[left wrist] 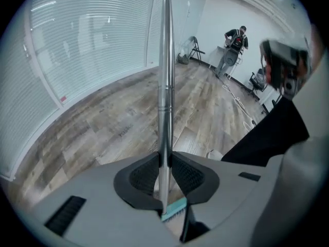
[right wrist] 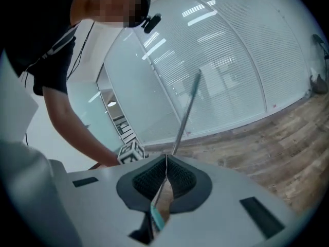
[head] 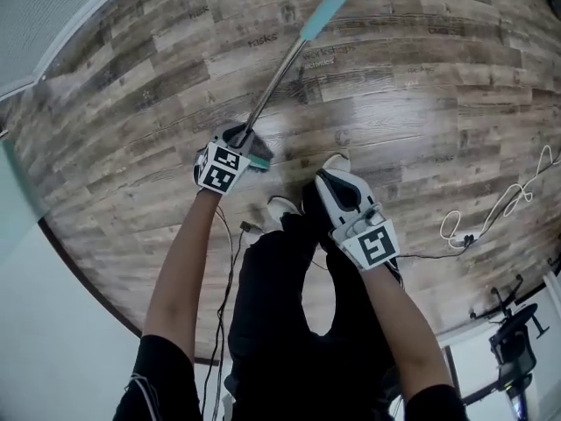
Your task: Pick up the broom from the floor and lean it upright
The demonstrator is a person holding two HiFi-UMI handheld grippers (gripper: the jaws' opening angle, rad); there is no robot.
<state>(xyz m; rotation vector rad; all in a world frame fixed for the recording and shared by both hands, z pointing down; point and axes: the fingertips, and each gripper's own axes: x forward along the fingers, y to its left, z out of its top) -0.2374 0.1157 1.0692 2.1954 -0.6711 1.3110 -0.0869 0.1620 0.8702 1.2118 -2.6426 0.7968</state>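
The broom's metal pole (head: 276, 82) slants up and to the right in the head view and ends in a teal grip (head: 326, 14). A teal part of the broom (head: 259, 161) shows beside my left gripper (head: 239, 137), which is shut on the pole low down. In the left gripper view the pole (left wrist: 164, 86) rises straight up from between the pads (left wrist: 149, 174), with the teal part (left wrist: 175, 210) below them. My right gripper (head: 324, 181) hangs to the right of the broom, shut with nothing in it. The right gripper view has the pole (right wrist: 186, 112) beyond its shut jaws.
The wood-look floor (head: 412, 103) spreads all round. A white cable (head: 500, 204) lies at the right, and a black stand (head: 517, 331) is at the lower right. A glass wall with blinds (left wrist: 87, 40) lines one side. A person (left wrist: 235, 39) and a chair (left wrist: 195, 48) are far off.
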